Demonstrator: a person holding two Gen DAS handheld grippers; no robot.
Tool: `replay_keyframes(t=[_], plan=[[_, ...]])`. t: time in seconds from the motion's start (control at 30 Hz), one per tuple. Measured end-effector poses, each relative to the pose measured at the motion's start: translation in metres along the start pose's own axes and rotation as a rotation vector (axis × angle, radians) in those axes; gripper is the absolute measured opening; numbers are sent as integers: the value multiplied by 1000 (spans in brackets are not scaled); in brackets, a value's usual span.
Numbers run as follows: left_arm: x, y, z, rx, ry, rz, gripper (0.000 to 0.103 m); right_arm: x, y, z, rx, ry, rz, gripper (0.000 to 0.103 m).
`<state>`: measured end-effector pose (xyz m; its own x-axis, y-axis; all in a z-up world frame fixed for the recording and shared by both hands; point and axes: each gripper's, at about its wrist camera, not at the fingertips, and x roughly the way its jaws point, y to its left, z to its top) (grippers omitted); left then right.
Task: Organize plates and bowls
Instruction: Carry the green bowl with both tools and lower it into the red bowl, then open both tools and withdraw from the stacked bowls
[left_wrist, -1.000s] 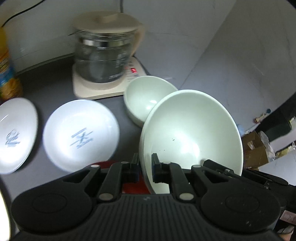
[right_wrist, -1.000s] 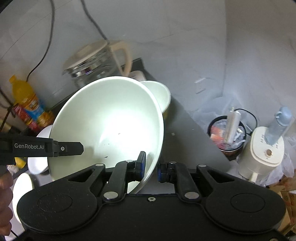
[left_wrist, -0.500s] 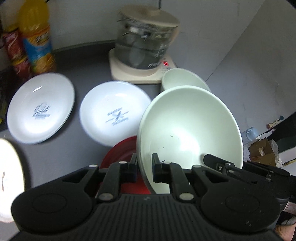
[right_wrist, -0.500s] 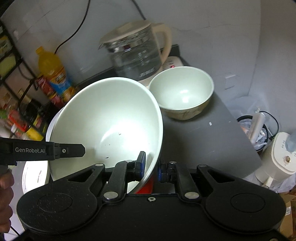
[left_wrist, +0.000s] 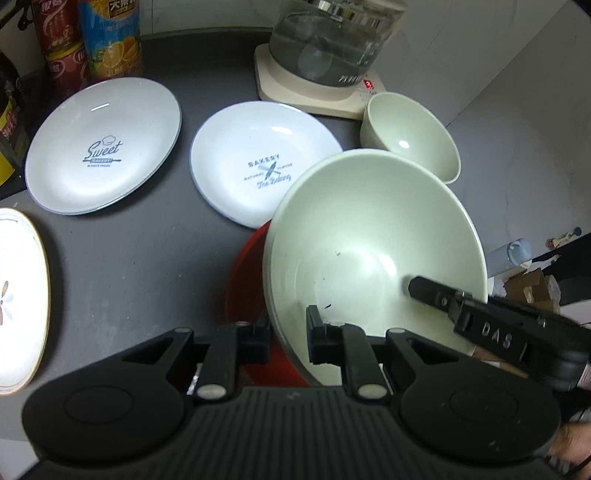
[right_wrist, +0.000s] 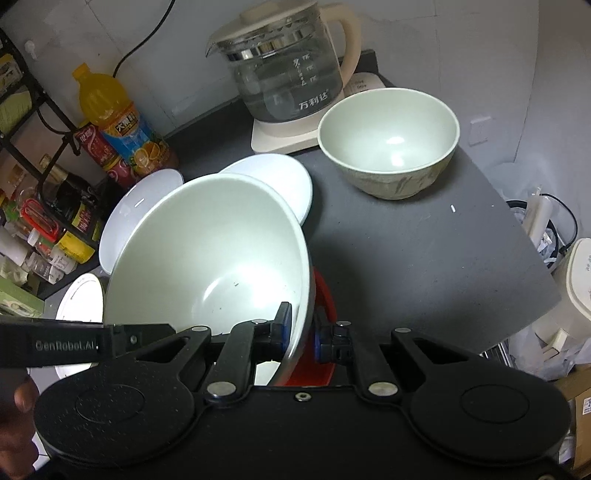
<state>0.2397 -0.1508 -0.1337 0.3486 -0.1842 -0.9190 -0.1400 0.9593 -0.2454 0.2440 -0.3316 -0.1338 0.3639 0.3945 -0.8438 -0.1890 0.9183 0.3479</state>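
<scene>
A large pale green bowl (left_wrist: 373, 240) is held by both grippers. My left gripper (left_wrist: 288, 332) is shut on its near left rim. My right gripper (right_wrist: 301, 328) is shut on its right rim, where the bowl (right_wrist: 207, 254) tilts above a red plate (right_wrist: 325, 332). The red plate (left_wrist: 247, 295) lies under the bowl. A smaller green bowl (left_wrist: 410, 136) (right_wrist: 388, 144) stands by the kettle base. Two white printed plates (left_wrist: 103, 144) (left_wrist: 258, 162) lie on the dark counter (left_wrist: 129, 251). Another white plate (left_wrist: 18, 295) is at the left edge.
A glass kettle (right_wrist: 291, 66) on its cream base (left_wrist: 317, 92) stands at the back. An orange juice bottle (right_wrist: 118, 122) and red cans (left_wrist: 62, 48) stand back left. A rack of bottles (right_wrist: 37, 206) is at left. The counter edge (right_wrist: 517, 236) drops off at right.
Both grippers have moved down and back with the large bowl, so more of the counter and plates show. The bowl now sits lower over the red plate.
</scene>
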Motion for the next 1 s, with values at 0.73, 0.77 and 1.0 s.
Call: replay_keyframes(t=[0.73, 0.77, 1.0], plan=[[-7, 21, 22, -41, -29, 39, 28, 29, 14, 13, -28, 67, -65, 15], [-4, 21, 23, -46, -20, 37, 28, 30, 14, 14, -29, 78, -58, 18], [14, 14, 34, -24, 1, 46, 28, 29, 13, 16, -45, 134, -42, 20]])
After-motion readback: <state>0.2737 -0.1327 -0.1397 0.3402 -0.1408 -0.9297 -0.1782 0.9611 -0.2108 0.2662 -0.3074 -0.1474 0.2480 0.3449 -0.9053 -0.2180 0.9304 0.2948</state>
